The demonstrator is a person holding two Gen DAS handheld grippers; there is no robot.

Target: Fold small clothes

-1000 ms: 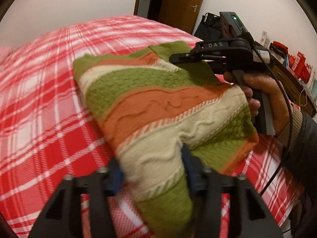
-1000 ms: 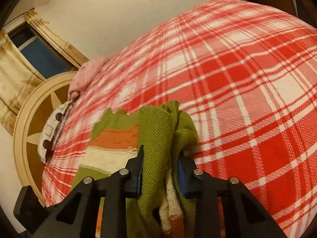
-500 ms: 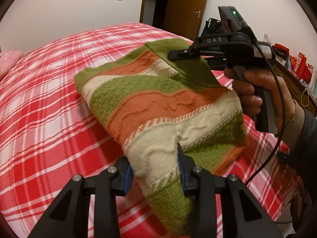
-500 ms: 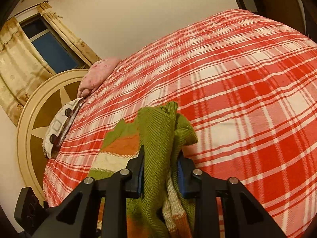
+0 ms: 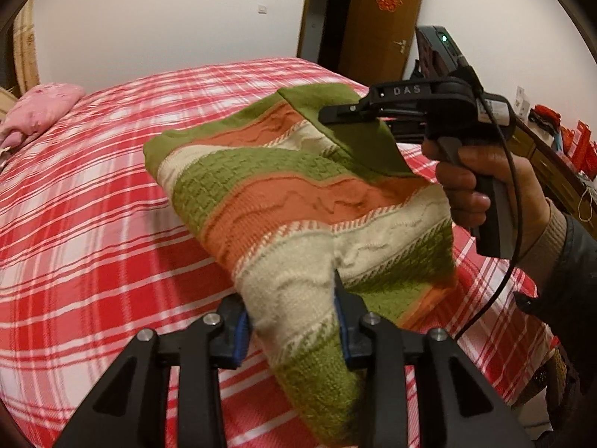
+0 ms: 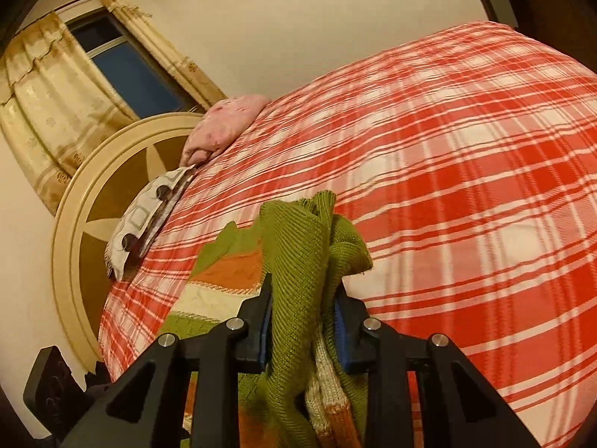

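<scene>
- Sweater position comes first — the striped green, orange and cream knit has sunk over the last second, and its far folded edge now lies along the red plaid bed, where a second ago more of the bundle hung clear of the cover.
- Camera angles have shifted too: both views now show more of the far wall and the door or window, which suggests the two tools have tipped back toward level as the garment came down.
- Meaning for the task, as a judgement — the fold looks already made, since the knit is doubled into a thick packet, and this is the laying-down stage; what remains is to set the near end flat and let go.
- Left gripper has its blue pads closed tight on the cream-and-green near corner of the sweater; cloth bulges up and over between the fingers, and a tail of green knit hangs below them.
- Right gripper is clamped just as it was on a bunched green ribbed edge, with cream and orange layers trailing down behind the pads.
- Seen from the left wrist view, the right gripper reaches in from the right side at the far upper corner, held by a hand wrapped round the pistol grip — its fingers point roughly level across the bed, and a cable loops down from the handle.
- Near end of the packet is not yet down: it rides between the two tools, above the cover, sloping toward the far edge.
</scene>
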